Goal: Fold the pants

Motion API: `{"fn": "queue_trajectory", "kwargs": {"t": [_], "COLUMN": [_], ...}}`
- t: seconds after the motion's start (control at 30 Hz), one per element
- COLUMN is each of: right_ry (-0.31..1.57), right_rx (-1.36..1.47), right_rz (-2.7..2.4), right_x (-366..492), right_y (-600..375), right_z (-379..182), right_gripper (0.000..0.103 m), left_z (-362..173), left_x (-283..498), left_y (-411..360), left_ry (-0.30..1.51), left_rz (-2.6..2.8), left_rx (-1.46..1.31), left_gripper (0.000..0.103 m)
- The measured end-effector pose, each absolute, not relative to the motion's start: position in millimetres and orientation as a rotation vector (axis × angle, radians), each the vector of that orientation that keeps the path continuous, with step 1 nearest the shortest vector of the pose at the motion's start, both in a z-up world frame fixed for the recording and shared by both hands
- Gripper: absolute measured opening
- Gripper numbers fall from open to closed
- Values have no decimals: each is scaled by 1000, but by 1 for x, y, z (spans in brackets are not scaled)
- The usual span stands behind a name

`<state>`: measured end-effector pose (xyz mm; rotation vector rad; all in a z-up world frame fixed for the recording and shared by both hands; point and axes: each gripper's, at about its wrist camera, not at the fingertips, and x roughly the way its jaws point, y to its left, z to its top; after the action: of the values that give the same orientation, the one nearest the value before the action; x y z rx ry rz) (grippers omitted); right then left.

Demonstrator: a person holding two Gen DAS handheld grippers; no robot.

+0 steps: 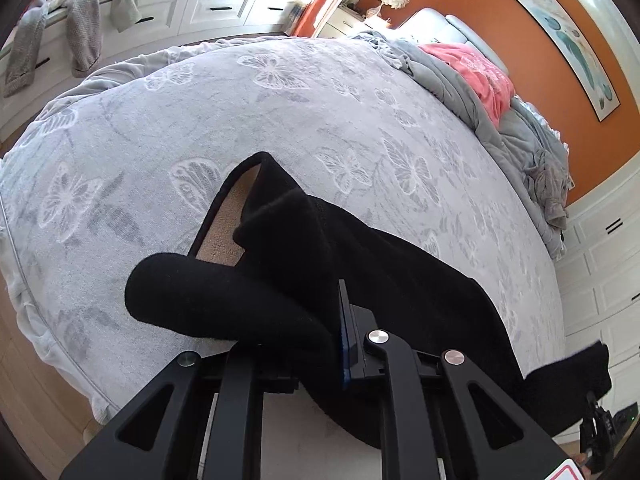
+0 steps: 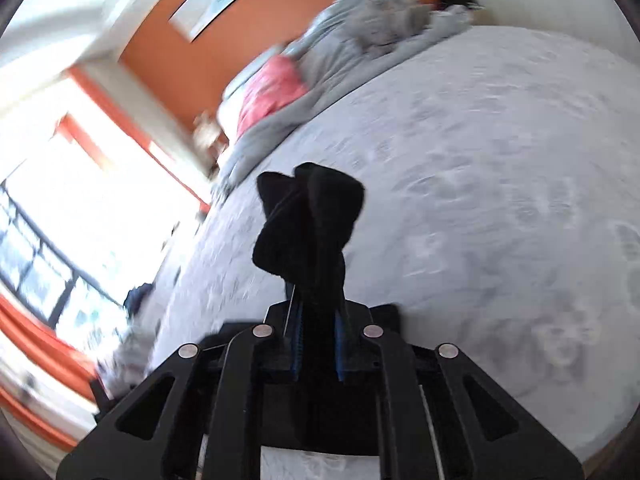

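**Both grippers clamped on black pants above the bed**

The left gripper [image 1: 320, 344] is closed on a thick bunch of the black pants [image 1: 304, 248]. The cloth fills the space between its fingers and hides the left one; only the right finger, with its blue pad, shows beside the fabric. Ahead of this gripper the pants rise in a fold, with a tan lining showing inside an opening at the far end. A rolled part sticks out to its left, and a long stretch trails off to its right, toward the other gripper's dark frame at the lower right edge.

The right gripper [image 2: 316, 344] is likewise shut on the pants [image 2: 308, 224], its two blue pads pressing a narrow neck of cloth. Just ahead of its fingertips the fabric stands up in a twisted, bunched knot.

Beyond both grippers lies the bed [image 1: 280, 112] with its grey butterfly-print cover. Farther ahead, a heap of grey bedding [image 1: 460, 80] and a pink cloth [image 1: 476, 76] sit against the orange wall [image 1: 500, 20]. The right wrist view is blurred.
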<state>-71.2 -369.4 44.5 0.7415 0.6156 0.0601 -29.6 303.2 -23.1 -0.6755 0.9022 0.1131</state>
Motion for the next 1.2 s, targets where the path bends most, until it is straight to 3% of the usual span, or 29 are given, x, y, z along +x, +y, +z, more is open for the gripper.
{"fn": "queue_trajectory", "kwargs": {"t": [0.1, 0.17, 0.27, 0.33, 0.47, 0.63, 0.7, 0.77, 0.9, 1.0, 1.07, 1.2], "right_ry": [587, 664, 784, 750, 671, 624, 673, 829, 927, 902, 907, 1081], "right_rx": [884, 998, 1092, 1130, 951, 414, 296, 208, -25, 158, 248, 415], "right_rz": [-169, -229, -282, -270, -236, 72, 254, 465, 452, 370, 213, -2], "right_x": [-130, -150, -159, -164, -140, -87, -69, -50, -54, -56, -41, -33], "right_y": [-481, -528, -541, -541, -516, -349, -269, -188, -116, -167, -211, -285], "right_z": [17, -27, -102, -117, -48, 77, 80, 45, -10, -1, 3, -41], "right_gripper": [11, 11, 11, 11, 11, 13, 22, 72, 66, 68, 76, 80], "left_z": [-22, -20, -19, -18, -14, -9, -8, -7, -8, -10, -11, -12], "left_x": [-31, -32, -31, -30, -32, -30, -30, -29, -30, -29, -29, -29], "left_y": [303, 300, 292, 287, 287, 287, 285, 284, 286, 287, 288, 287], "left_ry": [894, 884, 882, 880, 854, 828, 825, 824, 828, 841, 851, 854], "left_rz": [119, 129, 124, 142, 150, 132, 132, 128, 105, 88, 76, 60], "left_rx": [-709, -711, -724, -717, -755, -774, -772, -771, -765, -738, -712, -690], "left_gripper": [12, 12, 12, 12, 12, 12, 12, 13, 13, 13, 13, 13]}}
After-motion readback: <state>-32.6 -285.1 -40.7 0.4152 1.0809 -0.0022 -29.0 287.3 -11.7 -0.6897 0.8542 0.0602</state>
